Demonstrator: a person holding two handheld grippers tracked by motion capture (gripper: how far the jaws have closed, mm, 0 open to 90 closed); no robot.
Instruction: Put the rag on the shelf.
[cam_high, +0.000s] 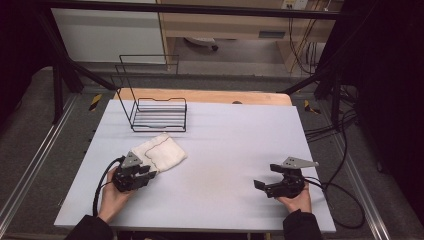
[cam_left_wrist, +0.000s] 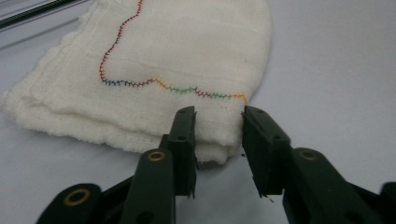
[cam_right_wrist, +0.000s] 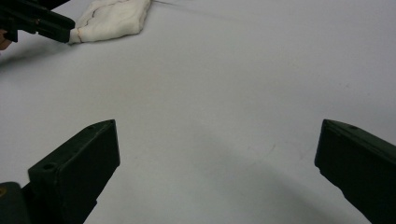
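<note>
A folded white cloth (cam_high: 162, 150) with a wavy line of coloured stitching lies on the left half of the grey table (cam_high: 230, 145). My left gripper (cam_high: 149, 172) sits at its near corner. In the left gripper view the jaws (cam_left_wrist: 218, 116) stand a little apart, one on each side of the cloth's (cam_left_wrist: 187, 51) folded corner, and do not press it. My right gripper (cam_high: 260, 185) rests low over bare table at the right, jaws wide open (cam_right_wrist: 218, 125) with nothing between them. Its view shows the cloth (cam_right_wrist: 114, 16) far off, with the left gripper (cam_right_wrist: 70, 33) at its corner.
A black wire rack (cam_high: 159, 115) stands behind the cloth at the back left; its bars show in the left gripper view (cam_left_wrist: 32, 11). A wooden strip (cam_high: 200, 96) runs along the table's far edge. Cables (cam_high: 345, 200) trail off the right side.
</note>
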